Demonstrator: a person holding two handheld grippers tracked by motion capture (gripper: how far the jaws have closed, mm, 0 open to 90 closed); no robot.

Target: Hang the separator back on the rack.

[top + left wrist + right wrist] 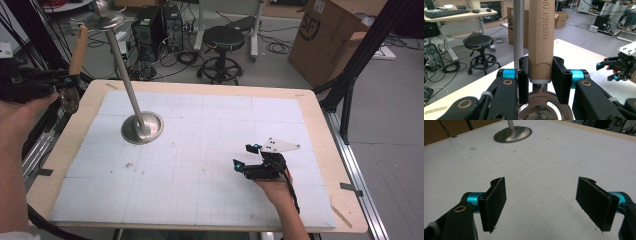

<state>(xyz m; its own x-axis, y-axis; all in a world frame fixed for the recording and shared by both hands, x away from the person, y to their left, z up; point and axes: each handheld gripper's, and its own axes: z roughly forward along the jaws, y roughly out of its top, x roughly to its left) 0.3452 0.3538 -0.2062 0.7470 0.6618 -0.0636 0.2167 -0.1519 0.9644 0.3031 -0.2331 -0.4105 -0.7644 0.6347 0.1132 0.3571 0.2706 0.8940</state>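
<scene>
My left gripper [541, 75] is shut on the pale wooden handle [541, 32] of a kitchen tool, embossed "KITCHEN TOO…". The handle stands upright and the tool's round metal head [541, 107] hangs below the jaws. From the high view this gripper [65, 89] is off the table's left edge, with the handle [78, 50] rising above it. A metal stand has a round base [143, 127] on the white mat, a slanted pole [122, 70] and a small top plate [105, 21]. My right gripper [246, 156] rests low over the mat's right part, open and empty [544, 202].
The white gridded mat [200, 150] covers a wooden table [325, 150]. Beyond the far edge are a black stool [223, 40], computer towers [155, 25], floor cables and a cardboard box [330, 35]. A black frame leg [350, 85] stands at the right.
</scene>
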